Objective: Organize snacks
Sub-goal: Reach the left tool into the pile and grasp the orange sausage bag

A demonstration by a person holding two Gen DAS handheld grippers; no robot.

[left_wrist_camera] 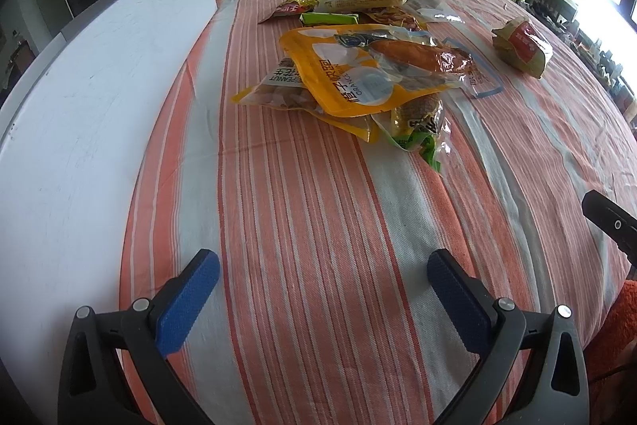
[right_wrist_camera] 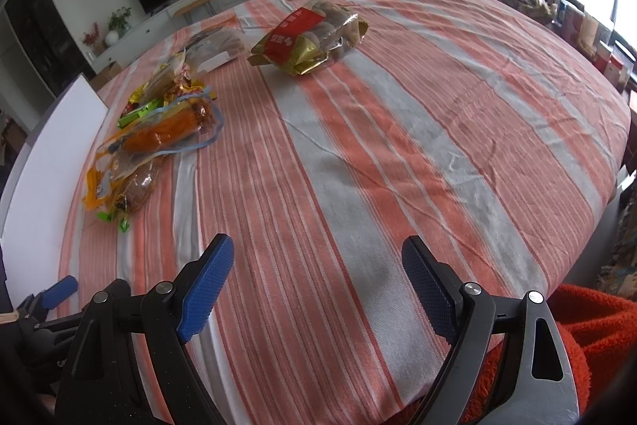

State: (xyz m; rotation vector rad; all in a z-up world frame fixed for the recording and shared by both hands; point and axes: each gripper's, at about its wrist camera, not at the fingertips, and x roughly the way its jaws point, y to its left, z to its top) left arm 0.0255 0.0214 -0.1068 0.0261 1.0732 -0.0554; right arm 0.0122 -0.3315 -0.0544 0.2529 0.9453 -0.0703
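Observation:
A pile of snack packets lies on the striped tablecloth: an orange-yellow pouch [left_wrist_camera: 338, 74] with a clear-wrapped bread [left_wrist_camera: 422, 56] on top, and green and yellow packets [left_wrist_camera: 330, 18] behind. The same pile shows at the left in the right wrist view [right_wrist_camera: 159, 134]. A gold and red bag of snacks [right_wrist_camera: 310, 38] lies apart, also in the left wrist view [left_wrist_camera: 523, 44]. My left gripper [left_wrist_camera: 322, 265] is open and empty above the cloth, short of the pile. My right gripper [right_wrist_camera: 316, 249] is open and empty over bare cloth.
A white board [left_wrist_camera: 91, 98] lies along the table's left side. The striped tablecloth [right_wrist_camera: 398, 130] covers the round table. An orange-red fleece [right_wrist_camera: 589, 329] is at the near right edge. Chairs, a TV and shelves stand beyond the table.

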